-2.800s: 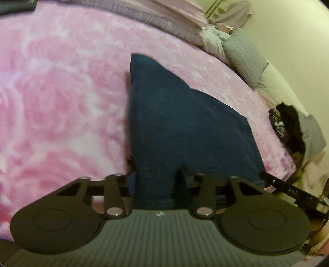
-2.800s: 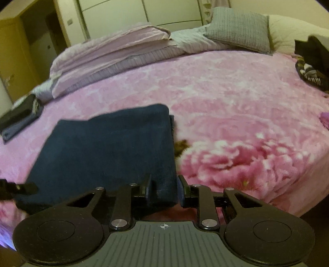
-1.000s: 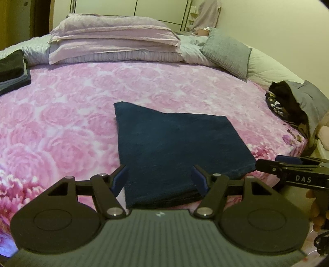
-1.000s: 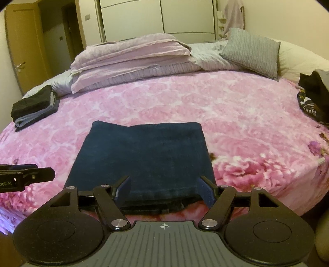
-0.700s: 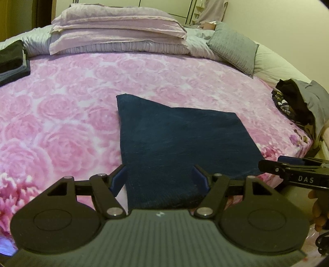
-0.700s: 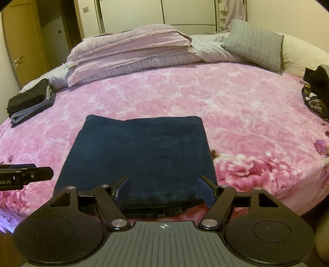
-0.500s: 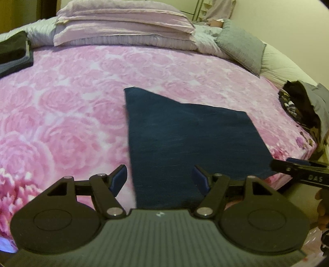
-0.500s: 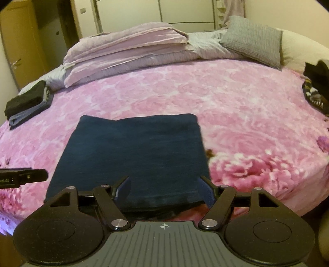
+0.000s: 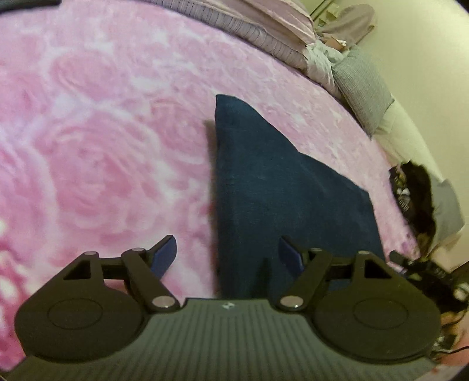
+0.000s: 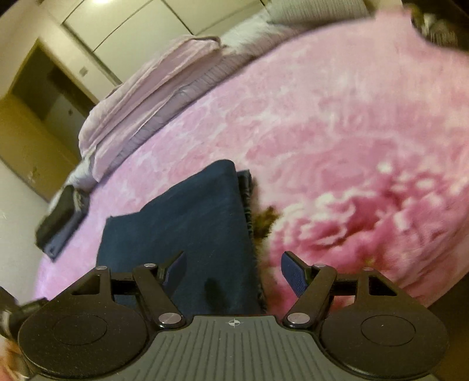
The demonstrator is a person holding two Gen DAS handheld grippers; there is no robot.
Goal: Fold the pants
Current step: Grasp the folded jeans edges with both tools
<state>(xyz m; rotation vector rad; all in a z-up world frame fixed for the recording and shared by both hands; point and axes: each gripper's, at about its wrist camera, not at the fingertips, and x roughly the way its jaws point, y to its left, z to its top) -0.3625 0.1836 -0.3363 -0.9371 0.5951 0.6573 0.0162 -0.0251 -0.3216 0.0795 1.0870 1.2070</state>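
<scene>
Surface: a bed under a pink rose-patterned plush blanket; it fills the ground ahead of both claws
Room: folded lilac bedding and a grey textured pillow lie far ahead at the head of the bed; pale wardrobe doors and a wooden door stand behind; a dark folded clothes stack sits far left of the right claw
Pants: the folded navy-blue denim pants lie flat on the blanket; their left edge runs between the left gripper fingers, their right edge between the right gripper fingers
Claws: left jaws are opening, pads clear of the cloth; right jaws wide, holding nothing
Change: a second ago both views were level and higher; now they are tilted and closer to the pants
</scene>
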